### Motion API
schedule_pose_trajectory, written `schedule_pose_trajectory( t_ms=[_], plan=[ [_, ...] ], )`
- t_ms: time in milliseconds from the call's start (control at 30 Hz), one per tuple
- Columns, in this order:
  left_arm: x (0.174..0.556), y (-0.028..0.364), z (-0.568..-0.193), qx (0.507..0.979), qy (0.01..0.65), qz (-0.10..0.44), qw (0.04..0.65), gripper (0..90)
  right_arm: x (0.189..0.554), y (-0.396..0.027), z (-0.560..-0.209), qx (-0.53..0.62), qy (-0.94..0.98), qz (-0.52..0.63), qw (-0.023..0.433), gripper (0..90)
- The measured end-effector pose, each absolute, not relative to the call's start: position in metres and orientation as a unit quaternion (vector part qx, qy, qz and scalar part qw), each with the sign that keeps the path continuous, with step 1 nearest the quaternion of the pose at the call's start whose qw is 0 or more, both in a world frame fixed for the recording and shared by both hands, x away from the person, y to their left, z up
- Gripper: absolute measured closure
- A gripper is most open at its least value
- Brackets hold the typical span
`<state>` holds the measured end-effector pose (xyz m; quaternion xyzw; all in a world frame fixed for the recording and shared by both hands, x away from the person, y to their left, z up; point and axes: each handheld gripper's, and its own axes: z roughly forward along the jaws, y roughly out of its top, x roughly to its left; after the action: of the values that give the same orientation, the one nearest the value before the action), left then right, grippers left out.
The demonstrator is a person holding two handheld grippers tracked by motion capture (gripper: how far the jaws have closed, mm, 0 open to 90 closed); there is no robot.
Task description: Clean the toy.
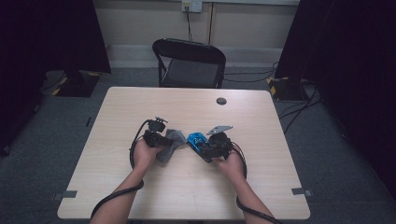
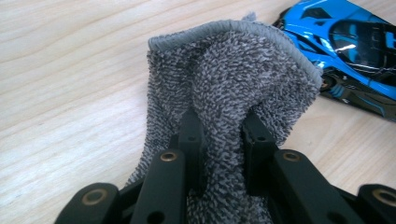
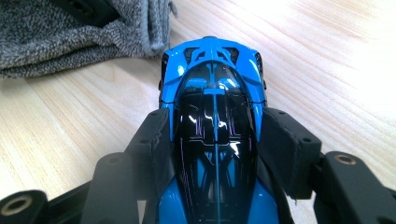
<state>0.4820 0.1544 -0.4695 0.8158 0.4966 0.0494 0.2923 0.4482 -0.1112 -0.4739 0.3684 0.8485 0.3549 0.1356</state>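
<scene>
Both jaws' grips: cloth (image 2: 224, 93), toy car (image 3: 215, 121).

A pale wooden desk (image 1: 140, 107) carries a grey terry cloth (image 2: 224, 70) and a blue toy car (image 3: 212, 70). The cloth lies just left of the car, perhaps touching its nose. A small dark round cap (image 1: 221, 101) sits beyond the car, toward the desk's far edge.
</scene>
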Motion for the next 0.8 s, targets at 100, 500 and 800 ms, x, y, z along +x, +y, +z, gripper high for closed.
schedule_pose_trajectory(
  t_ms=[100,500,800],
  plan=[
    [0.482,0.159,-0.468,0.811,0.503,0.056,0.294,73.8,0.448,-0.111,-0.474,0.368,0.849,0.355,0.136,44.0],
    [0.485,0.17,-0.459,0.8,0.513,0.062,0.305,73.7,0.449,-0.111,-0.474,0.364,0.849,0.357,0.136,43.9],
    [0.469,0.17,-0.455,0.804,0.495,0.045,0.328,73.5,0.448,-0.112,-0.475,0.365,0.847,0.361,0.137,43.7]
  ],
)
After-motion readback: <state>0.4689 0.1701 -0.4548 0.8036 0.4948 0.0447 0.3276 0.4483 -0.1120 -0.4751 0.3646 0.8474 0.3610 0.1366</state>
